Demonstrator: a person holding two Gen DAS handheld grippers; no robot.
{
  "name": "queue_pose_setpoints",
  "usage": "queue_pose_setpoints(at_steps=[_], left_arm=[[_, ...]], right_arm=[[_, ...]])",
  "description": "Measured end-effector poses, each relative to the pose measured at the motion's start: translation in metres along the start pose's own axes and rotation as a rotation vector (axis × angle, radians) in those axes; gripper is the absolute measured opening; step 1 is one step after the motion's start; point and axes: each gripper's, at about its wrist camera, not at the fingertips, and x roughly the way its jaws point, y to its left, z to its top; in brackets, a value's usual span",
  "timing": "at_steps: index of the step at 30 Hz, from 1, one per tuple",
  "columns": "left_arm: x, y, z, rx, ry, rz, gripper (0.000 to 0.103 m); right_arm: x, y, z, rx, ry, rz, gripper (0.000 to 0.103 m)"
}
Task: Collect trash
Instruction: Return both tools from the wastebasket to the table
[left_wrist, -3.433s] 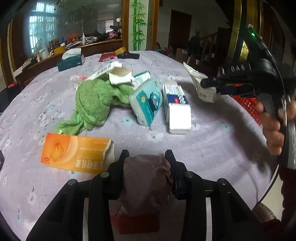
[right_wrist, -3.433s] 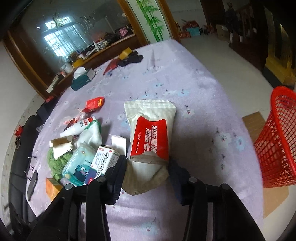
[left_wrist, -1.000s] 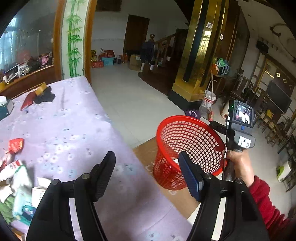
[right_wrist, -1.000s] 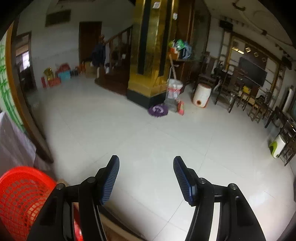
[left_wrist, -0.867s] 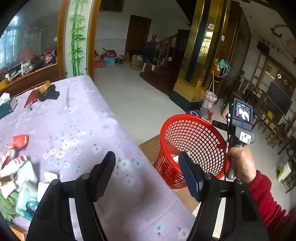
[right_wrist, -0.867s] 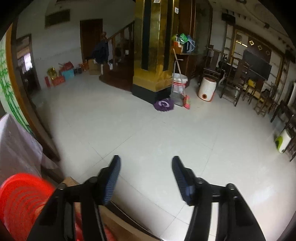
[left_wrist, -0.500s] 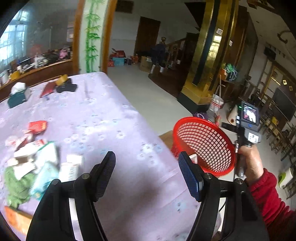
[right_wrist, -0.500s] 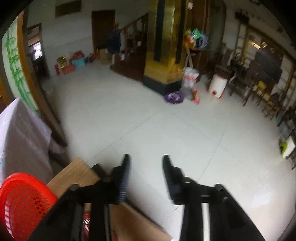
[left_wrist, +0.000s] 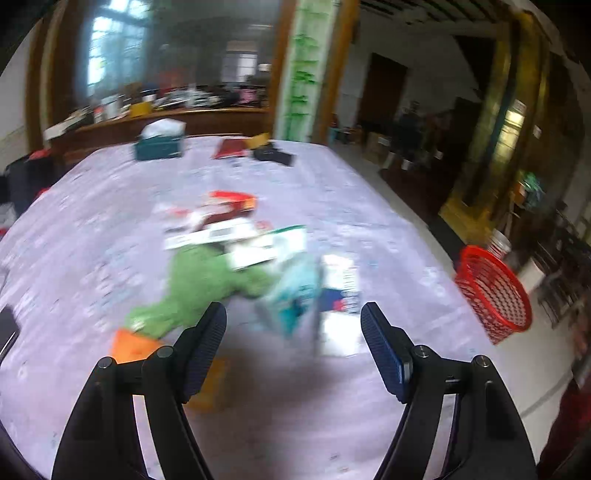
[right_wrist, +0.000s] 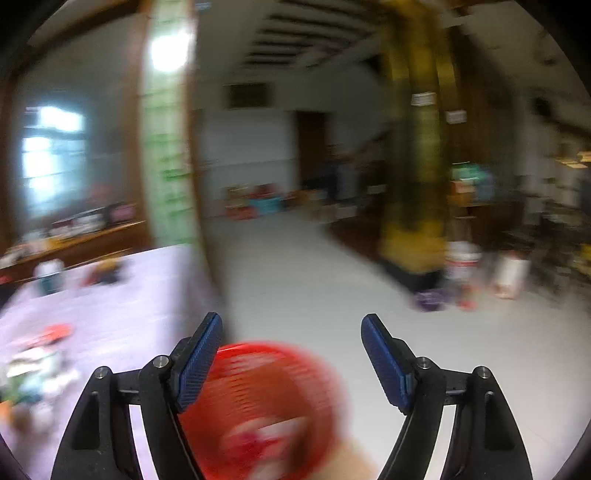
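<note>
Both views are motion-blurred. My left gripper (left_wrist: 293, 325) hangs over the near edge of the lilac-clothed table (left_wrist: 110, 206), its jaws opening with nothing between them. Ahead of it lies a trash pile: a green cloth (left_wrist: 199, 284), a teal wipes pack (left_wrist: 295, 295), a white and blue carton (left_wrist: 340, 295), an orange box (left_wrist: 133, 343) and white cartons (left_wrist: 221, 234). The red mesh basket (left_wrist: 493, 295) stands on the floor to the right. My right gripper (right_wrist: 291, 332) hovers above the red basket (right_wrist: 266, 398), jaws opening and empty; red and white trash lies inside.
At the table's far end sit a teal tissue box (left_wrist: 159, 146), a red item (left_wrist: 231, 149) and a black object (left_wrist: 273, 155). A dark phone (left_wrist: 7, 330) lies at the left edge. Pale tiled floor (right_wrist: 314, 266) and a gold pillar (right_wrist: 417, 206) lie beyond the basket.
My left gripper swung from the basket back over the table toward the trash pile. My right gripper rose and turned left, its jaws narrowing then spreading wide, so the basket now sits below it.
</note>
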Motion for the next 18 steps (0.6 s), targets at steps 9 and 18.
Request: queue_pose_setpoints(at_steps=[9, 18], left_arm=[[-0.022, 0.086, -0.021, -0.190, 0.015, 0.080, 0.074], [-0.018, 0.127, -0.036, -0.339, 0.071, 0.096, 0.074]], right_arm=[[0.031, 0.157, -0.063, -0.069, 0.392, 0.553, 0.081], [0.093, 0.258, -0.083, -0.095, 0.578, 0.551, 0.077]])
